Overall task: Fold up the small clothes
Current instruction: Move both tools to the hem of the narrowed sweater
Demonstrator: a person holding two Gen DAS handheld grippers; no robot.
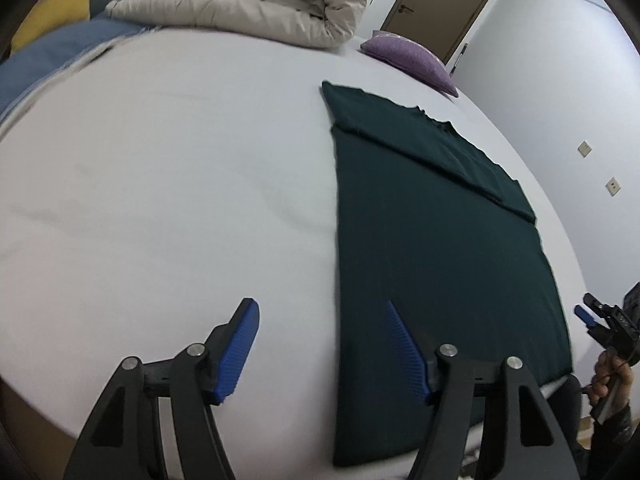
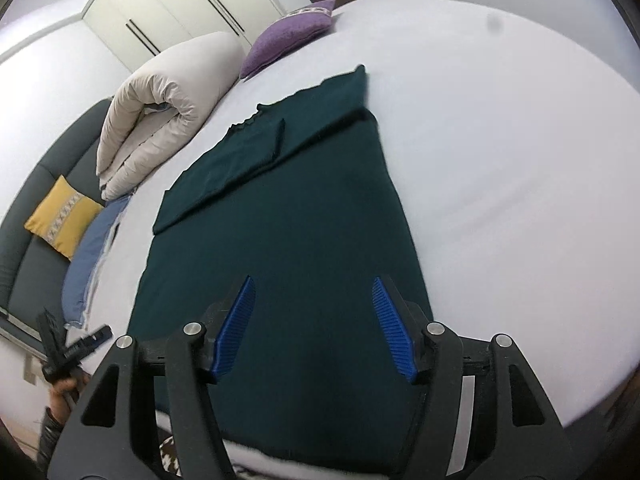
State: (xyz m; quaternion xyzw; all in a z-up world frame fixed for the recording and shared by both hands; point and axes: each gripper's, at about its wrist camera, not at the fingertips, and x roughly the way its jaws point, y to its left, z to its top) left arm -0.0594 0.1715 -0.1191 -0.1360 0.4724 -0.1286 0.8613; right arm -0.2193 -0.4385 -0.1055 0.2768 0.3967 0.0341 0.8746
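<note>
Dark green garment [image 2: 280,240] flat below the gaping, empty right claw [image 2: 312,320]

We see the garment [image 2: 280,248] flat on the bed [image 2: 500,160], duvet [image 2: 160,112] and cushion [image 2: 288,36] behind it, pillow [image 2: 86,264] left by the headboard [image 2: 24,220].

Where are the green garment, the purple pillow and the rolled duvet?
Garment [image 2: 288,240]: right wrist view, middle of its flat body.
Purple pillow [image 2: 292,34]: right wrist view, centre of its face.
Duvet [image 1: 248,4]: left wrist view, top of the roll.
</note>
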